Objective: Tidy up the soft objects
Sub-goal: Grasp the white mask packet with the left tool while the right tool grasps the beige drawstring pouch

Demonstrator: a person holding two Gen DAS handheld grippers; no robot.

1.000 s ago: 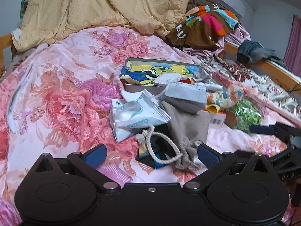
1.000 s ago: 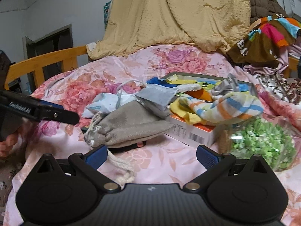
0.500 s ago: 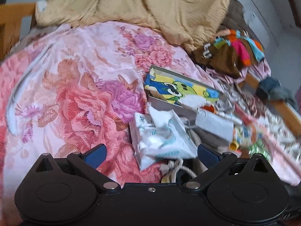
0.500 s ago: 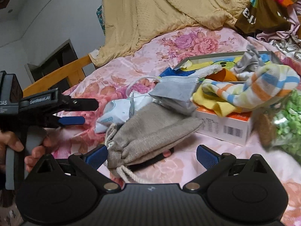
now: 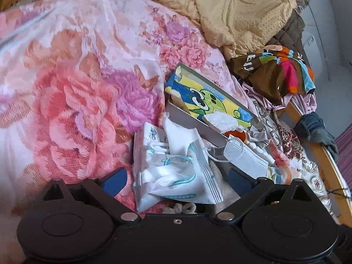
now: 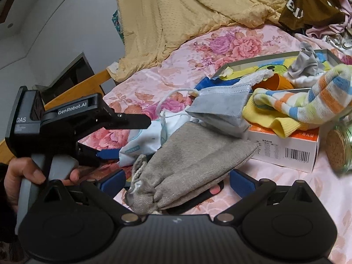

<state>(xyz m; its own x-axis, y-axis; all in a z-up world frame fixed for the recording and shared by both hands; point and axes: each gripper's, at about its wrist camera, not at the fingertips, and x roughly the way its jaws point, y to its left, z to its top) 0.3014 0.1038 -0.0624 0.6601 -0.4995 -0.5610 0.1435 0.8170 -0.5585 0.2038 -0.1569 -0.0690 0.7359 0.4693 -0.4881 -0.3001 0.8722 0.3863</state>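
A white plastic mask packet (image 5: 176,171) lies on the floral bedspread between the open fingers of my left gripper (image 5: 176,179); the packet also shows in the right wrist view (image 6: 145,140). A grey drawstring pouch (image 6: 191,162) lies between the open fingers of my right gripper (image 6: 178,181). A grey face mask (image 6: 222,107) rests above the pouch, against a shallow box (image 6: 279,57) holding a cartoon cloth (image 5: 211,101), a striped sock (image 6: 308,101) and other soft items. The left gripper (image 6: 129,138) appears in the right wrist view, open at the packet.
A white carton with a barcode (image 6: 290,147) sits under the sock. A cork-stoppered glass jar (image 6: 341,149) lies at the right. A tan quilt (image 5: 231,6) and piled clothes (image 5: 281,72) lie at the back. A wooden bed rail (image 5: 325,165) runs on the right.
Both grippers have moved forward and down. The packet now sits between the left fingers and the pouch between the right fingers. Both stay open.
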